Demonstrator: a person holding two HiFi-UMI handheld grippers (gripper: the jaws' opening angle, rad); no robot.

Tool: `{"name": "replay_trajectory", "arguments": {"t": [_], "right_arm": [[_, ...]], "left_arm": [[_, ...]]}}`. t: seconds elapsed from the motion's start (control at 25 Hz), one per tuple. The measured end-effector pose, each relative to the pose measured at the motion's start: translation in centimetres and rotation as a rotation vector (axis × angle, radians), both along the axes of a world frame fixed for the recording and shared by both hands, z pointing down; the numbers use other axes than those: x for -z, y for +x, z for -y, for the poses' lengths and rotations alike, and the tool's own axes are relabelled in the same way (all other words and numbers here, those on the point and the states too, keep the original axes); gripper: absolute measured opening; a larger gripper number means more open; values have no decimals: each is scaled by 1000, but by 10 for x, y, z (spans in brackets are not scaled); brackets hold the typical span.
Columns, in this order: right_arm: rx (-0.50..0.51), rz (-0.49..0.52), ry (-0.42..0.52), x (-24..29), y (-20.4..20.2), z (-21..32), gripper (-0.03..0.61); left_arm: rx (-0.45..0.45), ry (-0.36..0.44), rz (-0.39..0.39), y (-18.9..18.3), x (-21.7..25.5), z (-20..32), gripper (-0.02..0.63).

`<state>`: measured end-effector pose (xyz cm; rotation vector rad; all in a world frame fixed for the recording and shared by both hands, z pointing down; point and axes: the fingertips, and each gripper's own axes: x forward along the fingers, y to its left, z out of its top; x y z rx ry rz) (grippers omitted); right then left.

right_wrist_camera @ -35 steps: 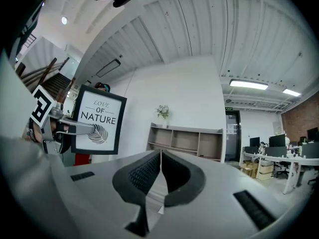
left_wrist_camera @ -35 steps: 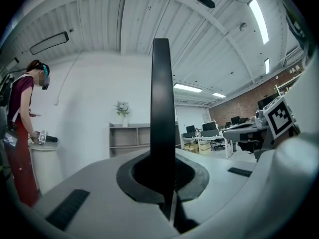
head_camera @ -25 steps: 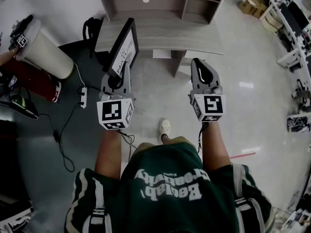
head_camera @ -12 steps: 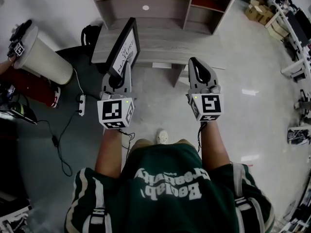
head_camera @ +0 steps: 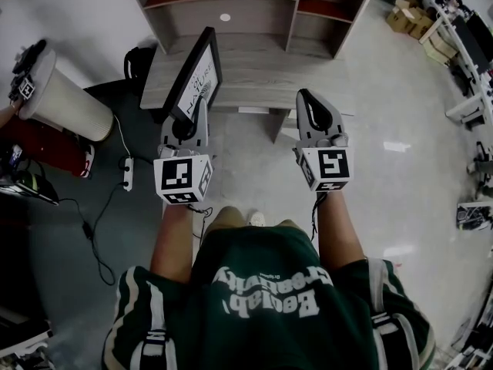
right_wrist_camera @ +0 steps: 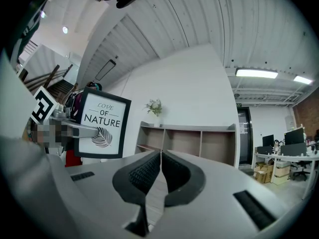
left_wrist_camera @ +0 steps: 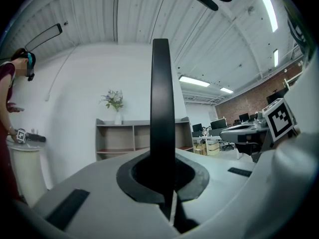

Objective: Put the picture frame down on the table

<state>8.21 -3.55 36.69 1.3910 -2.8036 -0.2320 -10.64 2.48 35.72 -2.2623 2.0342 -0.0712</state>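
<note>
The picture frame (head_camera: 198,74) is black-rimmed with a white print reading "Love of Nature". It stands upright, held by its lower edge in my left gripper (head_camera: 197,108), which is shut on it. In the left gripper view the frame (left_wrist_camera: 162,108) shows edge-on, rising from between the jaws. From the right gripper view the frame's print (right_wrist_camera: 102,124) faces the camera at the left. My right gripper (head_camera: 307,100) is shut with nothing in it, its pads (right_wrist_camera: 149,171) meeting. Both point level toward the grey wooden table (head_camera: 266,72) just ahead.
An open shelf unit (head_camera: 254,6) stands behind the table. A white cylindrical bin (head_camera: 65,92) and a person's arm are at the left. A black bag (head_camera: 141,52) sits by the table's left end. A power strip with cables (head_camera: 126,174) lies on the floor.
Both grippers, the left with the frame, have moved forward toward the table, which now lies closer beneath them. The jaws have not changed.
</note>
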Motion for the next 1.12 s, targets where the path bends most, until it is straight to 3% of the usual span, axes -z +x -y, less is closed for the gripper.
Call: {"name": "replay_trajectory", "arguments": {"t": [0.52,0.76,1.12], "right_arm": [[-1,3,1,7,-5,29,37],[-12,4,-5,-10,-17,45,37],[-70,-17,-19,-14,-41,124,37]], "left_arm": [[-10,-2,1,-4,10,30,26],[-31,-15,-4,-17,-11,52,26],[-89,-31,-12,-47,-20,136,26]]}}
